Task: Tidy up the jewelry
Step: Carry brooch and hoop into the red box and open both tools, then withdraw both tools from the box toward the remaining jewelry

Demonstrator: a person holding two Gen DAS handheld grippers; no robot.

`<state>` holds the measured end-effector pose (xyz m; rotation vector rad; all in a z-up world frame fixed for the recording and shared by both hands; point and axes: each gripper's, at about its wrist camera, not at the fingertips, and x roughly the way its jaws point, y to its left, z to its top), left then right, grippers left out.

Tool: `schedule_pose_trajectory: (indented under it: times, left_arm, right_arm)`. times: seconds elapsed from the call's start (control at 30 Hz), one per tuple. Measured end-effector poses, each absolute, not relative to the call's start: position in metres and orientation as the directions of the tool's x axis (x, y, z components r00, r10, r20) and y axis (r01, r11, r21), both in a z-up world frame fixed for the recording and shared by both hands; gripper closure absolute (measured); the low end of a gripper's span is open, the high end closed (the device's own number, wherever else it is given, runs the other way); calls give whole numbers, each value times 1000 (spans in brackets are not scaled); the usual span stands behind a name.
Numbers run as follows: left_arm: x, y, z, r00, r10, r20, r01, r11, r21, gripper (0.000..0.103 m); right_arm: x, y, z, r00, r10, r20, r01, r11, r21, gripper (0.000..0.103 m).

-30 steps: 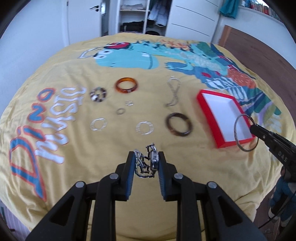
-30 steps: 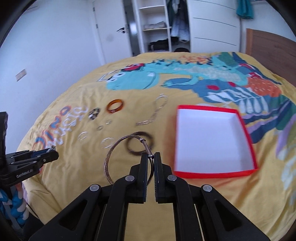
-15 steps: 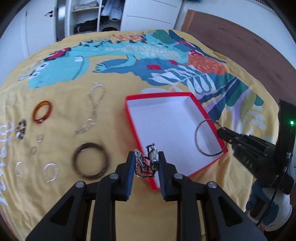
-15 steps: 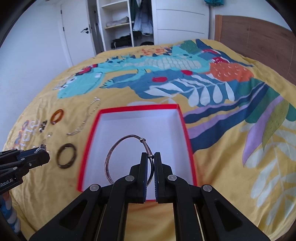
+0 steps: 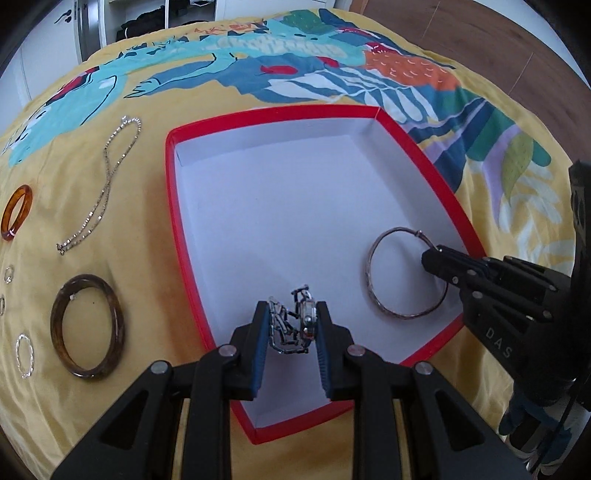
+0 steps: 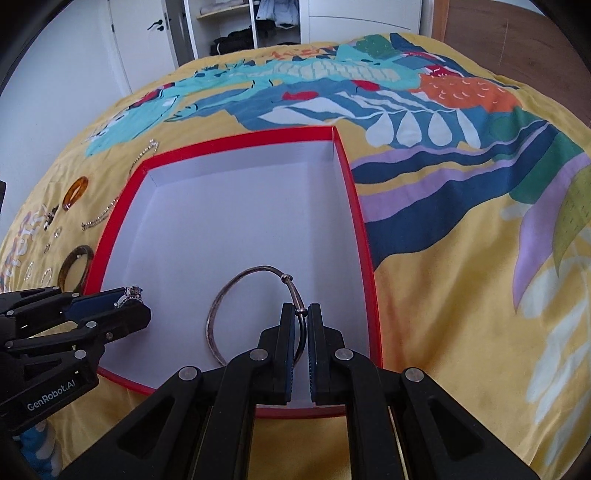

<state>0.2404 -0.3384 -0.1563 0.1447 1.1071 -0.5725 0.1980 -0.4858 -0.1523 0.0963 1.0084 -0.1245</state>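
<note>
Left gripper [image 5: 291,325]: closed on a bunched metal chain bracelet [image 5: 290,326], which is pinched between the blue pads at lower centre of the left wrist view, over the near part of the red box [image 5: 173,229].
Right gripper [image 6: 302,325]: nearly shut on a thin silver bangle [image 6: 236,288]; the wire is clamped near its small bead, and the hoop is held out over the white box floor.
Red box: seen open, with white inside and a red rim, on the yellow printed bedspread [image 5: 122,398]; nothing is seen lying loose in it.
Obstruction: the near rim of the box is hidden by the black gripper arms in both views.
Left of the box: a dark brown bangle [image 5: 88,336], an amber ring-shaped bangle [image 5: 15,211], a silver chain necklace [image 5: 103,184] and a few small silver hoops [image 5: 25,355] are laid out on the bedspread, apart from one another.
Background: an open wardrobe [image 6: 251,26] and a white door [image 6: 147,40] are seen at the top; a wooden headboard [image 5: 480,48] is at upper right.
</note>
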Motion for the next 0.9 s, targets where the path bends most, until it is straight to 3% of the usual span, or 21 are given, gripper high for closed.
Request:
schedule_pose_trajectory:
  times: [0.27, 0.6, 0.9]
  left_arm:
    - [239, -342, -161, 336, -345, -877, 496, 856, -147, 80]
    - [236, -336, -131, 373, -363, -854, 478, 864, -159, 73]
    - [207, -291, -53, 483, -378, -790, 484, 867, -119, 73]
  right_arm:
    - [197, -483, -154, 515, -74, -854, 136, 991, -4, 96]
    - [174, -486, -111, 588, -108, -802, 169, 986, -9, 65]
    - [131, -462, -36, 703, -78, -707, 180, 981, 70, 65]
